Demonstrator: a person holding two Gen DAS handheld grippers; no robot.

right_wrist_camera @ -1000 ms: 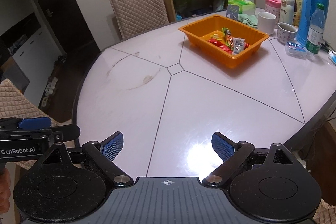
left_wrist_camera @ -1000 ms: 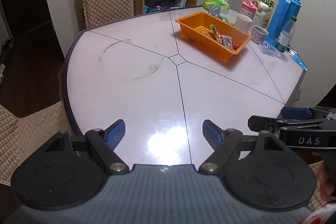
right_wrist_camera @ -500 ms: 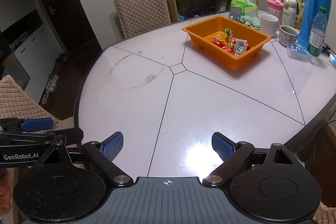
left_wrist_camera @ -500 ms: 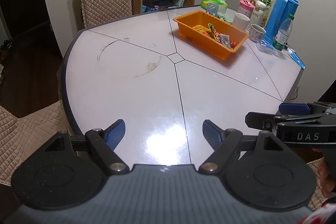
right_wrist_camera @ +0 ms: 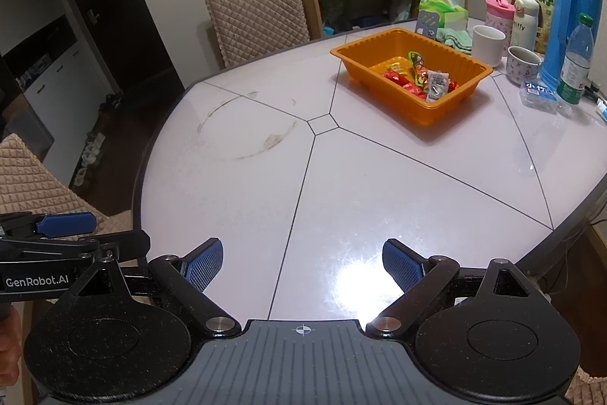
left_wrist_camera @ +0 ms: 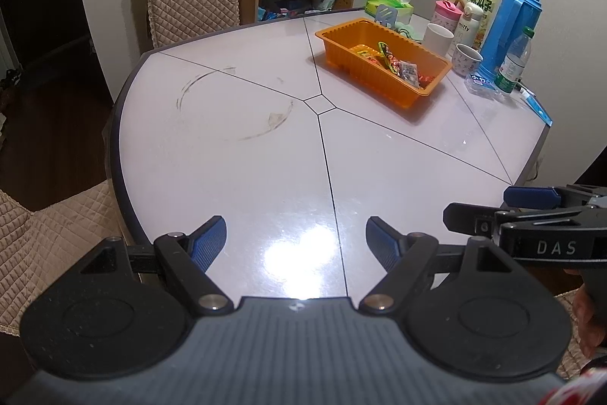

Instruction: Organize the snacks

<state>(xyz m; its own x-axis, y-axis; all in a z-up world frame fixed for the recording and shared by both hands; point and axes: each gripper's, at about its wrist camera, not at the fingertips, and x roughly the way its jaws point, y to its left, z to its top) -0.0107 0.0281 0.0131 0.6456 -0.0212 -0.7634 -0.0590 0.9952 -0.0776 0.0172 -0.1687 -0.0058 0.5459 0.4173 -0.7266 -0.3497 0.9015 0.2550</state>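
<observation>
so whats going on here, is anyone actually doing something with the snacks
A person holds a two-finger gripper in each hand at the near edge of the table. The left gripper and the right gripper are both open and empty, touching nothing. The snack packets lie together in the orange tray across the table, beside mugs and a blue thermos. No loose snacks show on the bare tabletop.
</observation>
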